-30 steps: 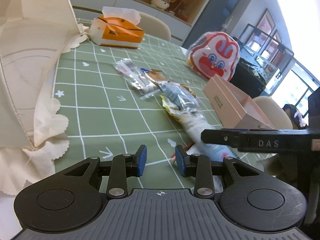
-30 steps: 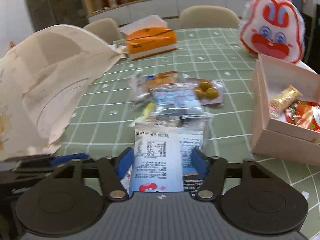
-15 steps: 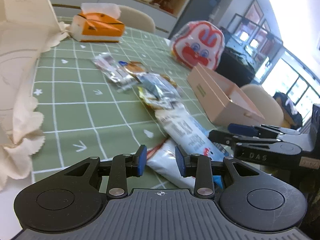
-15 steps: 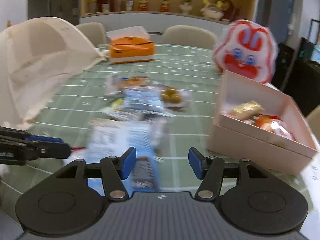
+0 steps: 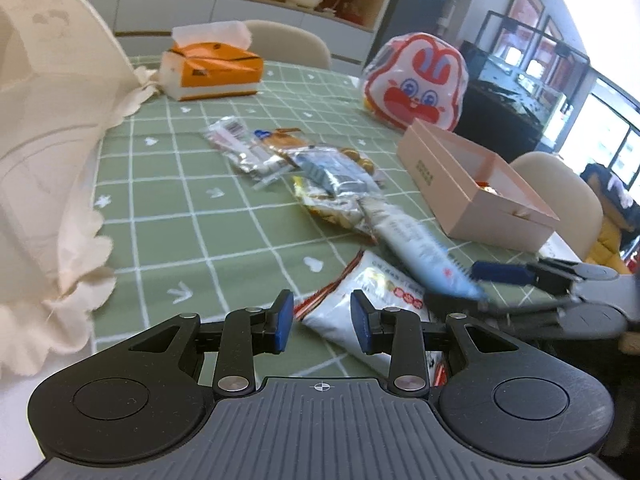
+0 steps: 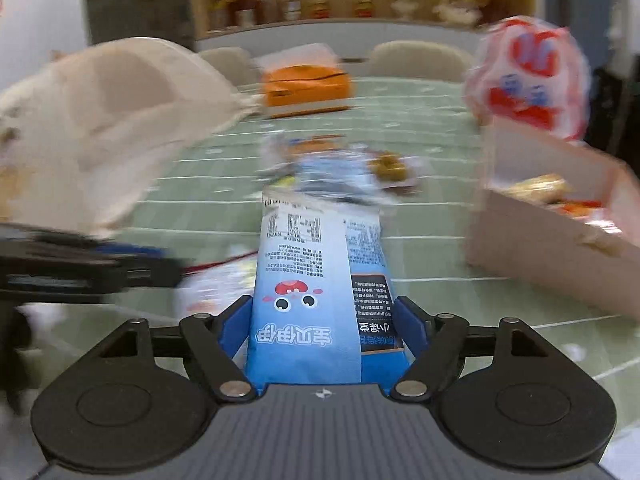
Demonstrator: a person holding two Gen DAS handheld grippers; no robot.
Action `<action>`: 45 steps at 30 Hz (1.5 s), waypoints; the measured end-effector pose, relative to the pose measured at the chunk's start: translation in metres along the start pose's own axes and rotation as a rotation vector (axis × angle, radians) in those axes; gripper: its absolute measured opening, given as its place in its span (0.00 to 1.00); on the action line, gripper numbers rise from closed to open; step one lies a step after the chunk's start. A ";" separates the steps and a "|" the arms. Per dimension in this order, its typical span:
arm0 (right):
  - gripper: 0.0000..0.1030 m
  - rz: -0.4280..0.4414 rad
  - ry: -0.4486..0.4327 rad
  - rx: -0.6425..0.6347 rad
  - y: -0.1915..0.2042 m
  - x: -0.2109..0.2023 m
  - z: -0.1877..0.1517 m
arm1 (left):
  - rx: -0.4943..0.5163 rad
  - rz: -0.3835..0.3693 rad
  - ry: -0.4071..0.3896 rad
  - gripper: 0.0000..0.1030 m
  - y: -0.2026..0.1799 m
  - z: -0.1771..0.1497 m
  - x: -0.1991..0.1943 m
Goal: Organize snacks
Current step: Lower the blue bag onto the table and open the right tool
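My right gripper [image 6: 324, 326] is shut on a long blue snack packet [image 6: 320, 280] and holds it above the table; in the left wrist view that packet [image 5: 424, 252] hangs from the right gripper's fingers [image 5: 504, 272]. My left gripper [image 5: 322, 318] is open and empty, just above a white and red snack bag [image 5: 376, 300] lying on the green checked tablecloth [image 5: 168, 196]. A pile of several loose snack packets [image 5: 304, 164] lies mid-table. A pink open box [image 5: 480, 184] with a few snacks inside [image 6: 548, 192] stands on the right.
A cream cloth bag [image 5: 44, 128] fills the left side. An orange tissue box [image 5: 212, 70] stands at the back, and a red and white rabbit-face bag [image 5: 416, 84] stands behind the pink box. Chairs [image 5: 288, 42] line the table's far edge.
The right gripper was open half a second ago and has closed on the blue packet and lifted it. The left gripper has shifted so the white and red bag lies before its open jaws.
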State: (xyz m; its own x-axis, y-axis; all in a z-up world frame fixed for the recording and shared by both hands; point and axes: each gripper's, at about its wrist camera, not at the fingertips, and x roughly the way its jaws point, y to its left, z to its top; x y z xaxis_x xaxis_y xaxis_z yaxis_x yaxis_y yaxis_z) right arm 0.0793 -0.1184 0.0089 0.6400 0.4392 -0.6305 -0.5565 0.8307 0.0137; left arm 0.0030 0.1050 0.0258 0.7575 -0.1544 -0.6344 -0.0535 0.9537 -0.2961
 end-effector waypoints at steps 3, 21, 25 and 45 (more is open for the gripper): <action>0.74 -0.055 -0.012 0.063 -0.020 0.004 -0.001 | -0.056 -0.051 0.050 0.35 0.006 -0.004 -0.003; 0.76 0.045 -0.029 -0.064 0.025 -0.015 -0.014 | 0.100 0.003 0.024 0.40 -0.016 0.019 0.027; 0.76 -0.037 -0.053 -0.032 0.002 -0.016 -0.015 | 0.193 -0.003 0.004 0.40 -0.031 0.011 0.014; 0.76 -0.055 -0.078 0.160 -0.051 -0.024 -0.039 | 0.483 0.101 -0.005 0.41 -0.064 -0.020 0.017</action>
State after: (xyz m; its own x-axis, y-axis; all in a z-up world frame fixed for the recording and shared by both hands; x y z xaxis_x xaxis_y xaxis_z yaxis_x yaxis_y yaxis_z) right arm 0.0722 -0.1848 -0.0069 0.7097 0.4117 -0.5717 -0.4322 0.8953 0.1081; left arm 0.0068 0.0363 0.0197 0.7673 -0.0552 -0.6389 0.1805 0.9746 0.1325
